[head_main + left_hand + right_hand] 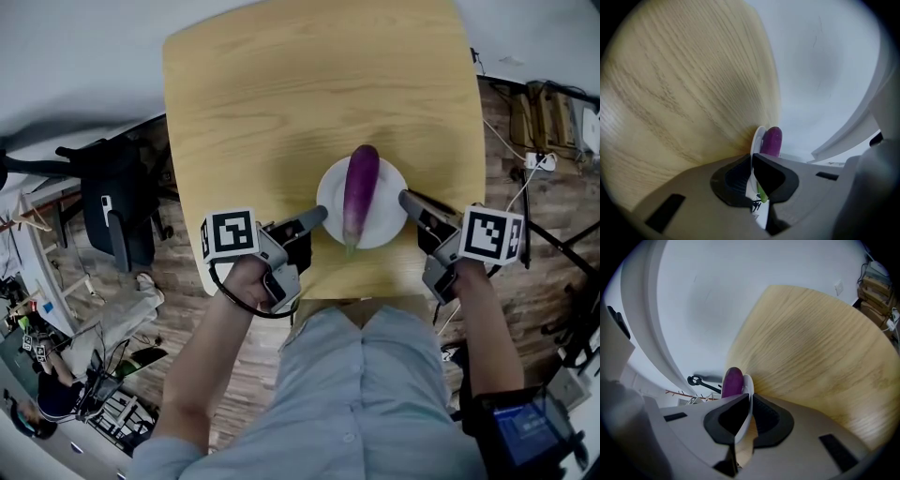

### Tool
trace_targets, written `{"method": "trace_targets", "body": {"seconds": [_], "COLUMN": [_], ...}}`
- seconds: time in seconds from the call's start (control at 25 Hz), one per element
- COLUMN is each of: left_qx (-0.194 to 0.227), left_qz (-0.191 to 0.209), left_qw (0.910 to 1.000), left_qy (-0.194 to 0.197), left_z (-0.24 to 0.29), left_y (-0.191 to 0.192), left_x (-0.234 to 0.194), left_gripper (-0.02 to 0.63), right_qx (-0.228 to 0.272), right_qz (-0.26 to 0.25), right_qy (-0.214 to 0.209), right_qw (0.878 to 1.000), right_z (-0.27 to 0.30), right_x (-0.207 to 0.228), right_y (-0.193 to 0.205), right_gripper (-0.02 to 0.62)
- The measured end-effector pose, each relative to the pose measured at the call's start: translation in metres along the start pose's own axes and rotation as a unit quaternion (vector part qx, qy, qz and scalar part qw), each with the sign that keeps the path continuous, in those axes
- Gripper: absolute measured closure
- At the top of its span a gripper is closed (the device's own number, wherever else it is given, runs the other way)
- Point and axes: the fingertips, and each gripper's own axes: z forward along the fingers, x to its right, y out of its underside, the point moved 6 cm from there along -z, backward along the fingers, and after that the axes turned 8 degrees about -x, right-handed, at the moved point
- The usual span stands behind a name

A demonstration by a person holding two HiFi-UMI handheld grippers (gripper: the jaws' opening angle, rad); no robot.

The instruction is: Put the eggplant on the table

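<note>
A purple eggplant (360, 192) with a green stem lies lengthwise on a small white plate (328, 192) over the near edge of the light wooden table (281, 94). My left gripper (322, 214) is shut on the plate's left rim. My right gripper (405, 197) is shut on its right rim. In the left gripper view the plate (757, 138) stands edge-on between the jaws of my left gripper (752, 159), with the eggplant (772, 140) beyond. The right gripper view shows the plate (747, 385) pinched likewise, the eggplant (732, 380) behind it. Whether the plate rests on the table I cannot tell.
A black chair (117, 211) stands left of the table on the wooden floor. Boxes and cables (544, 122) lie at the right. Clutter fills the lower left corner (56, 375). The person's lap is just below the table's near edge.
</note>
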Motion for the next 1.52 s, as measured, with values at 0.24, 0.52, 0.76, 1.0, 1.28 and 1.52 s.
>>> {"method": "trace_targets", "body": {"seconds": [0.24, 0.52, 0.76, 1.0, 1.28, 1.52], "left_qx": [-0.001, -0.002, -0.001, 0.000, -0.004, -0.007], "left_qz": [-0.002, -0.001, -0.001, 0.003, 0.016, 0.041], "left_qw": [1.0000, 1.0000, 0.9999, 1.0000, 0.9998, 0.9989], "left_qy": [0.002, 0.006, 0.012, 0.005, -0.006, -0.023], "left_z": [0.002, 0.003, 0.005, 0.004, 0.003, 0.003], "left_y": [-0.001, -0.002, -0.002, -0.003, -0.002, 0.000], "left_x": [-0.003, -0.005, -0.005, -0.006, -0.005, -0.002], "left_gripper": [0.584, 0.584, 0.583, 0.584, 0.584, 0.559], "right_qx": [-0.002, 0.004, 0.007, 0.007, 0.003, -0.001], "right_qz": [-0.003, -0.023, -0.042, -0.050, -0.077, -0.091], "right_qy": [0.015, 0.021, 0.033, 0.039, 0.074, 0.086], "right_qw": [1.000, 0.999, 0.999, 0.998, 0.994, 0.992], "right_z": [0.000, 0.002, 0.003, 0.005, 0.009, 0.011], "right_x": [0.004, 0.003, 0.011, 0.005, 0.001, -0.002], "right_y": [0.001, 0.000, -0.001, -0.003, -0.002, -0.001], "right_gripper": [0.574, 0.571, 0.568, 0.566, 0.560, 0.558]}}
